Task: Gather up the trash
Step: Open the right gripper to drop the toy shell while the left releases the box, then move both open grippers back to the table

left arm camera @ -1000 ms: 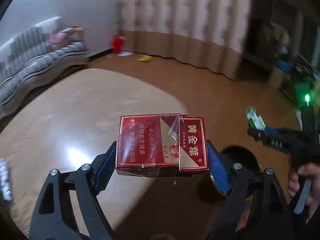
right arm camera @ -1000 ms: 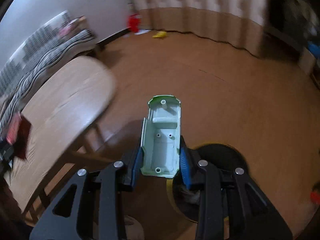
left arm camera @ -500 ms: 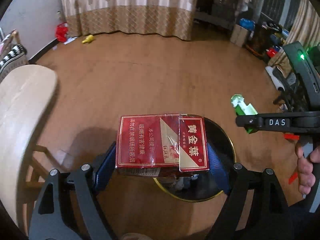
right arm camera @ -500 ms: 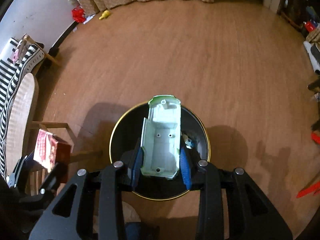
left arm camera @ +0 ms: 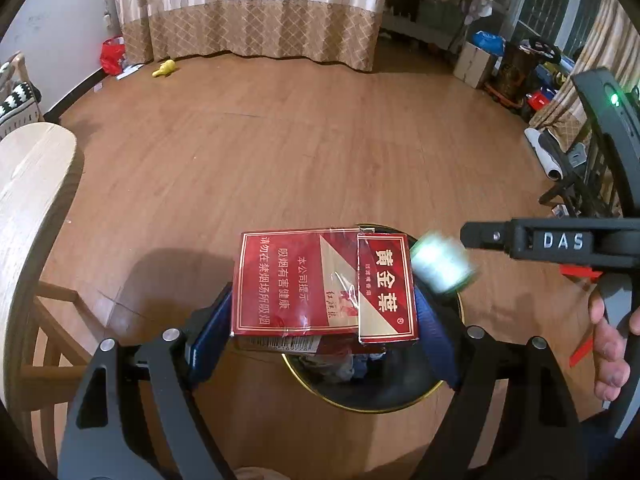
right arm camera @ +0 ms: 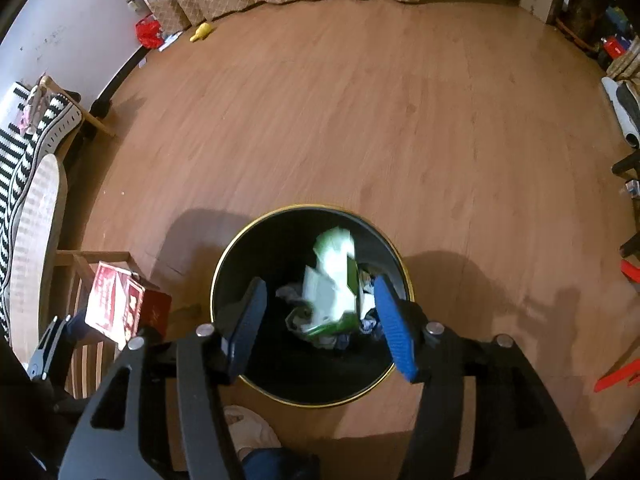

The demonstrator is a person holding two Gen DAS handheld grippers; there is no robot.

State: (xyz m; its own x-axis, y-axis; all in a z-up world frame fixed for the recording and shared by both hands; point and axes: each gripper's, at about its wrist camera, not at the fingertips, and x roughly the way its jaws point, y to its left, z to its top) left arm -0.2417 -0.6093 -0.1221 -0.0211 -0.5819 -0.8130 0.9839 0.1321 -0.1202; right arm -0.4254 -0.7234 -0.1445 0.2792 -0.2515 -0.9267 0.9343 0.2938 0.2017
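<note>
Brown wood-plank floor [right arm camera: 360,120] is lying open on the far side of the bin, running clear to the curtain [left arm camera: 248,12] at the far wall, with only a small yellow object [left arm camera: 164,68] and a red bag [left arm camera: 111,54] sitting near that wall. On the left, the rounded edge of a pale wooden table [left arm camera: 28,208] is crowding in beside the bin; on the right, boxes and clutter [left arm camera: 516,72] are lining the room's edge.

The black bin with a gold rim [right arm camera: 224,264] is standing on the floor directly below both tools, already holding crumpled scraps. The right gripper [right arm camera: 320,320] is hanging over its mouth with its jaws just having been opening; nothing is pressed between the blue pads, and the pale green plastic piece [right arm camera: 332,280] is blurring as it is dropping free inside the bin's mouth.

The left gripper [left arm camera: 324,324] is clamping the red cigarette carton [left arm camera: 320,284] by its two ends, jaws spread wide around it, and is holding it over the near left part of the bin's rim, not yet let go.
</note>
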